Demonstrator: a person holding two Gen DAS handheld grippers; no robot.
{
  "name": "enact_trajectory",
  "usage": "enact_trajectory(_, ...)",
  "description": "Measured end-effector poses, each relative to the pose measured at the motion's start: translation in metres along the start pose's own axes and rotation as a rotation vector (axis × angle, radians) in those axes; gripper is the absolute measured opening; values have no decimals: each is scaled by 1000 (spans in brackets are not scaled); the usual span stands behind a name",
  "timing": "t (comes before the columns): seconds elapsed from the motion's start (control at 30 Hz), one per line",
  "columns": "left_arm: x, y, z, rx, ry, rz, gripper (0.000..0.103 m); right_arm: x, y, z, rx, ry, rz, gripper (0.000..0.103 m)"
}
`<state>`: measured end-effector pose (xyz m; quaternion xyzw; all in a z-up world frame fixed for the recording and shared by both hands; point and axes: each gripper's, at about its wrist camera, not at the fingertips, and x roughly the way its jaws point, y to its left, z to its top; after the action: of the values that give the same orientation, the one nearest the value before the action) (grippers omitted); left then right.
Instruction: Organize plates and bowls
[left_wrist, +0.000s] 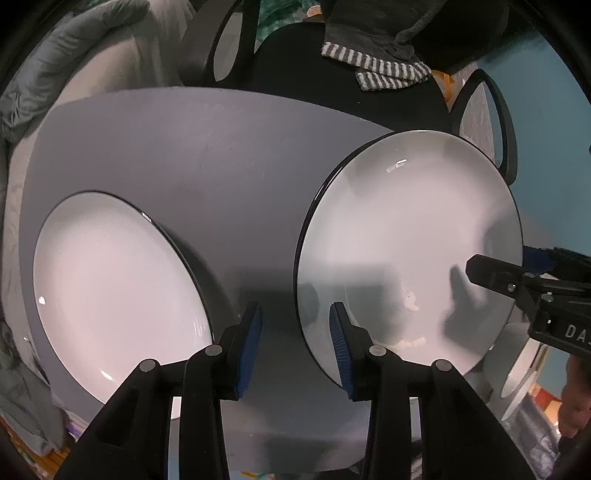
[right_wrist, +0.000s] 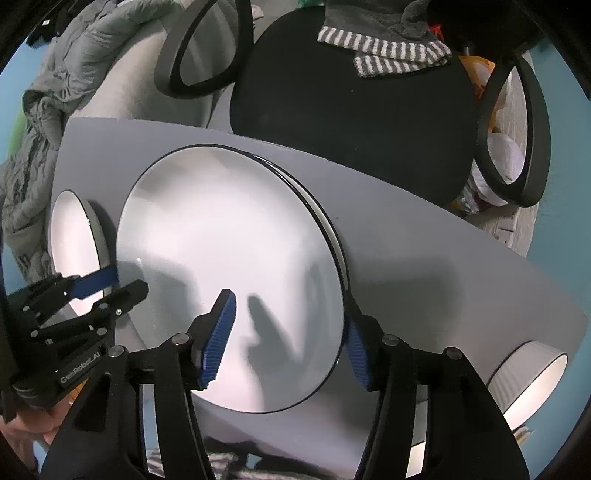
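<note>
Stacked plate (right_wrist: 229, 266) rests mid-table. Right gripper (right_wrist: 288, 339) straddles its right rim, jaws wide, pads clear. Left gripper (left_wrist: 295, 347) straddles its left rim, parted narrower, gripping nothing.

the white bowl (right_wrist: 528, 384) is cut by the right gripper's arm; a lower plate (right_wrist: 325, 218) shows only its rim.

— What's around my left gripper (left_wrist: 295, 347)?
— A plate (left_wrist: 110, 280) on the counter (left_wrist: 207, 155) to its left, the plate stack (left_wrist: 402, 236) to its right.
— And my right gripper (right_wrist: 288, 343)?
— It straddles that stack's right edge; a bowl (right_wrist: 524, 384) lies further right, a chair (right_wrist: 354, 122) beyond the counter.
</note>
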<state>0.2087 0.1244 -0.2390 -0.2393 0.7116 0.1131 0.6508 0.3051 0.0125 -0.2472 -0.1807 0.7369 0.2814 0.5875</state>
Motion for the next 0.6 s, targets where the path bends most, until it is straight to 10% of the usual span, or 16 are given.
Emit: enact_trajectory(0.6, -18, 3, -27, -1, -39, -6, 43, -11, 3, -13, -50, -41, -67, 64)
